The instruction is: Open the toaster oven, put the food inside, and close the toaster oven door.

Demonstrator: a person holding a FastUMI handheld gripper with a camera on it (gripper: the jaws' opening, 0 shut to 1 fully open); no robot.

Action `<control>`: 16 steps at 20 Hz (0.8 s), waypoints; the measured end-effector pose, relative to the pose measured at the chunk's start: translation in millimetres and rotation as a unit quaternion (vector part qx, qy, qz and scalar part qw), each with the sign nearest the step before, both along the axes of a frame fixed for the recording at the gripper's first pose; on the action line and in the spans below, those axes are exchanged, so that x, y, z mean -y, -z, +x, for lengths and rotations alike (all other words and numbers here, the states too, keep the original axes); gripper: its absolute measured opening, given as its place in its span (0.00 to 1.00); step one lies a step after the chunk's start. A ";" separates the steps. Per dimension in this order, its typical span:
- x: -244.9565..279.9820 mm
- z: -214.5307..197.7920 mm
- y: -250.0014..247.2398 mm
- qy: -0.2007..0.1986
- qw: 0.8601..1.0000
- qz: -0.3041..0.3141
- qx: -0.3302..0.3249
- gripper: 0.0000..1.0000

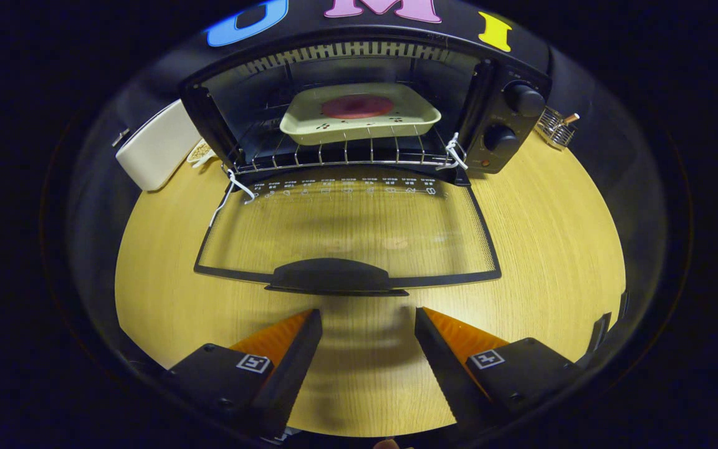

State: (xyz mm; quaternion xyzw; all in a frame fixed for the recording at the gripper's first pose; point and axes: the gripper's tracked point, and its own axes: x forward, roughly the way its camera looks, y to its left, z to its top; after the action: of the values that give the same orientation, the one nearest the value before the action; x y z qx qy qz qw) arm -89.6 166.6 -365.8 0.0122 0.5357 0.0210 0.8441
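The tongs stand apart, empty, just before the door handle. The food tray sits on the rack inside the toaster oven. Risk: an off-centre grip slips off the handle.

Markings on toaster oven door glass too small to tell. Small dish half hidden behind white box, contents unclear. Gripper fingers apart, bases cut off.

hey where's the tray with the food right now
The tray sits on the wire rack inside the open toaster oven, beyond the lowered door and the open gripper.
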 end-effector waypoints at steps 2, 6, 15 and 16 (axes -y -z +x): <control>-4.4 4.9 5.0 0.008 1.000 0.001 -0.001 0.99; -4.9 11.8 5.8 0.011 1.000 -0.009 0.009 0.98; -4.9 11.2 -18.6 0.003 0.999 0.010 0.053 0.98; -4.6 10.6 -24.4 0.003 0.998 0.012 0.059 0.98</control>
State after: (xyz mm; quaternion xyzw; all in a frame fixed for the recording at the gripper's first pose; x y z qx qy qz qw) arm -79.0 171.2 -341.4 0.0228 0.4846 0.0254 0.8740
